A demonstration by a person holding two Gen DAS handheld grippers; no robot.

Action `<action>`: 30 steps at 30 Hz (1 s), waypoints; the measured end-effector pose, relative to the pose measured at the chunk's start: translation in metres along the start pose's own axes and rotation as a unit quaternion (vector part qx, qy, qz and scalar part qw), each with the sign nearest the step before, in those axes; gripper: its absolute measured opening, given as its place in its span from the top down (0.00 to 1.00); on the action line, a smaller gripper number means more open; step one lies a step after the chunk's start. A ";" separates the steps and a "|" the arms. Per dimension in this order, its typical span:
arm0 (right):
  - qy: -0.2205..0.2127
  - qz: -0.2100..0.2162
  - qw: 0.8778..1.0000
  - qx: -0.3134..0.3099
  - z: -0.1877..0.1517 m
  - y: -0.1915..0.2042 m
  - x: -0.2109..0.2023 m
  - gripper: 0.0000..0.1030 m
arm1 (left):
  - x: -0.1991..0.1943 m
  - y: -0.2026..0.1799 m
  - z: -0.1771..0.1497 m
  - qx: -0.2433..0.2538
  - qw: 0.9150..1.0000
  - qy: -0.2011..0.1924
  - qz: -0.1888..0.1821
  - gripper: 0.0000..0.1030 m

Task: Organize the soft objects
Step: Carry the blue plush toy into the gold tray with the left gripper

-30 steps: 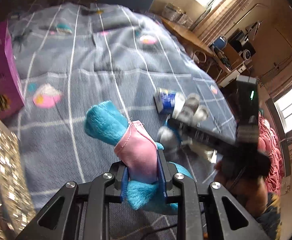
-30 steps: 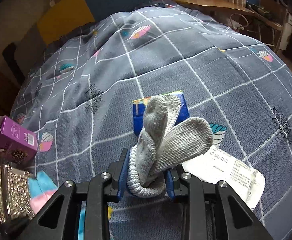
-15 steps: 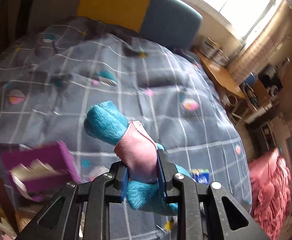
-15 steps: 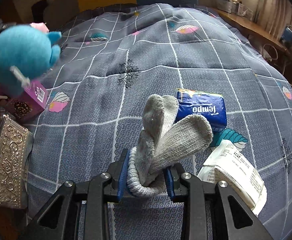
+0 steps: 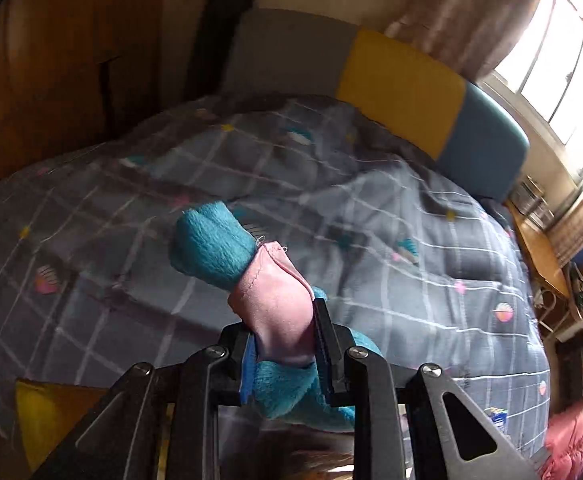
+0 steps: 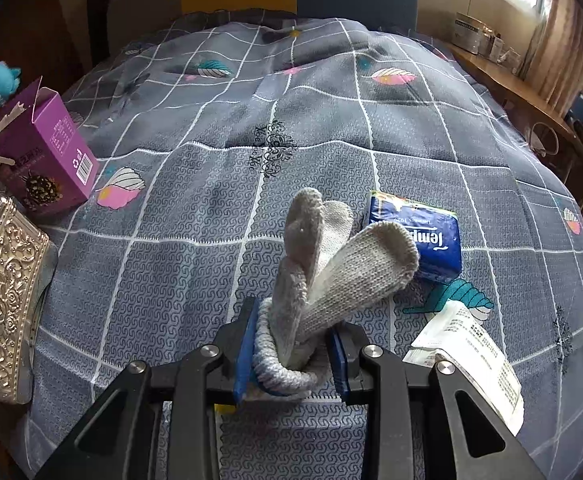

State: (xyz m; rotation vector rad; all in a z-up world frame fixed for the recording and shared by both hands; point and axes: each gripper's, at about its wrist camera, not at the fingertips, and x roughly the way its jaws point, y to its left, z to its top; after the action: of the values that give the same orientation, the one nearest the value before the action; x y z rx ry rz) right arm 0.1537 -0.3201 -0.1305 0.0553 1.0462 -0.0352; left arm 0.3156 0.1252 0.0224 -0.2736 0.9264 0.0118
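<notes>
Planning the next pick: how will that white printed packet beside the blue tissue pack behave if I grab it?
The white printed packet looks like thin crinkled film lying flat on the quilt, so probably light, floppy and somewhat slippery. Unlikely to roll.

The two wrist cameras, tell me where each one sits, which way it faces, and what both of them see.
Left wrist: on the left gripper, looking down across the grey bedspread toward the headboard; its jaws clamp a blue plush toy.
Right wrist: on the right gripper, angled down at the bed; its jaws clamp grey socks, beside a tissue pack and purple box.
Shared: the bedspread, headboard and plush toy.
</notes>
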 end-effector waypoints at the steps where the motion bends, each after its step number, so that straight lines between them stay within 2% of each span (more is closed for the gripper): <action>1: -0.001 -0.002 1.000 -0.002 0.000 0.001 0.000 0.68 | -0.005 0.018 -0.009 -0.006 1.000 -0.001 0.003 0.77; 8: -0.007 -0.028 0.999 -0.034 -0.003 0.011 -0.001 0.68 | -0.041 0.103 -0.088 -0.037 0.999 0.004 -0.007 0.77; 13: -0.013 -0.044 0.998 -0.050 -0.004 0.017 -0.001 0.69 | -0.057 0.140 -0.150 -0.046 0.999 0.025 -0.011 0.77; 19: -0.018 -0.053 0.996 -0.064 -0.005 0.020 -0.001 0.69 | -0.083 0.182 -0.207 -0.067 0.997 0.036 -0.008 0.77; 25: -0.020 -0.057 0.996 -0.070 -0.006 0.022 -0.001 0.69 | -0.102 0.207 -0.244 -0.041 0.997 0.059 0.003 0.76; 27: -0.021 -0.060 0.995 -0.073 -0.006 0.024 0.000 0.69 | -0.096 0.211 -0.249 -0.034 0.997 0.066 0.014 0.75; 28: -0.021 -0.062 0.995 -0.075 -0.006 0.025 0.000 0.69 | -0.090 0.214 -0.251 -0.035 0.997 0.068 0.032 0.74; 30: -0.022 -0.066 0.994 -0.080 -0.007 0.026 0.001 0.69 | -0.071 0.213 -0.255 -0.019 0.995 0.090 0.051 0.71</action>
State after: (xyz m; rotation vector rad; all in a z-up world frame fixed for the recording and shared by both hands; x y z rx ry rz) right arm 0.1498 -0.2937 -0.1335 -0.1585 1.0038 -0.0724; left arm 0.0449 0.2771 -0.1152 -0.2652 1.1187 0.1004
